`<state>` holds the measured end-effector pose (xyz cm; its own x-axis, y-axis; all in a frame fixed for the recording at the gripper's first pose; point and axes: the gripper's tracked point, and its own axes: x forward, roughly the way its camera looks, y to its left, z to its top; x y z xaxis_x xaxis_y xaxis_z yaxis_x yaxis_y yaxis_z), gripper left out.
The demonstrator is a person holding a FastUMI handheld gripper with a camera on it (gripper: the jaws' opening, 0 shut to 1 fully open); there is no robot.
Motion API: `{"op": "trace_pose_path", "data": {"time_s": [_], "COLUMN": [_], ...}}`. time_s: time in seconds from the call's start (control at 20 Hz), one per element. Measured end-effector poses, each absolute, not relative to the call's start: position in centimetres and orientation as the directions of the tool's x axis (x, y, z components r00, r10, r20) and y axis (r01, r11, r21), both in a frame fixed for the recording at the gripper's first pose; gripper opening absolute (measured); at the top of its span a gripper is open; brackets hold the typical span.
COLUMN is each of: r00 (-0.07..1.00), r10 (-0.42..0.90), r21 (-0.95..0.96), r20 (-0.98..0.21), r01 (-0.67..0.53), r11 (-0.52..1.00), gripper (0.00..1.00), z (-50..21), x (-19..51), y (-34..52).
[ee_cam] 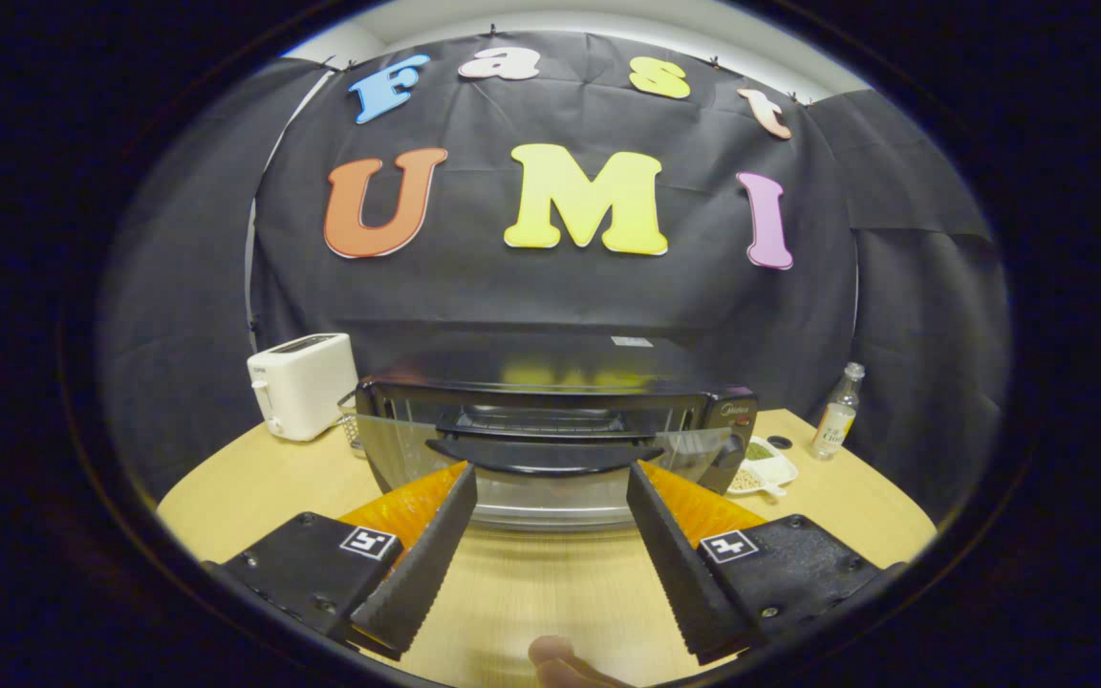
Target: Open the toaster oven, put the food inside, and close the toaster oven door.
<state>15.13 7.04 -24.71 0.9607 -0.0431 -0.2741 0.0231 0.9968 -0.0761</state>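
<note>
1. Gripper view: gripper (550, 470) jaws spread wide, holding nothing; ribbed wedge-shaped fingers (421, 564) either side of the door handle.
2. Black metal toaster oven (550, 420) sits mid-bench just ahead of the fingers; its glass door (550, 463) is tilted partly open, with a curved black handle (543, 453) and a wire rack inside.
3. Pale wood-grain round bench (531, 583).
4. White plastic pop-up toaster (302, 384) left of the oven.
5. White dish of food (761, 468) and clear glass bottle (837, 413) to the right.
6. A fingertip (555, 657) shows below the fingers.
</note>
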Motion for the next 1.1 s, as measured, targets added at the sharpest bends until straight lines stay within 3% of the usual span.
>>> {"op": "trace_pose_path", "data": {"time_s": [0.25, 0.65, 1.1], "r00": [0.984, 0.991, 0.977], "r10": [-0.038, -0.11, -0.165], "r21": [-0.089, -0.081, -0.088], "r20": [-0.173, 0.072, 0.135], "r01": [0.023, 0.116, 0.178], "r11": [0.996, 0.99, 0.98], "gripper": [1.0, 1.0, 1.0], "z": [-18.3, -4.8, -1.2], "x": [10.0, -3.9, -12.2], "y": [5.9, -1.0, -5.1]}}
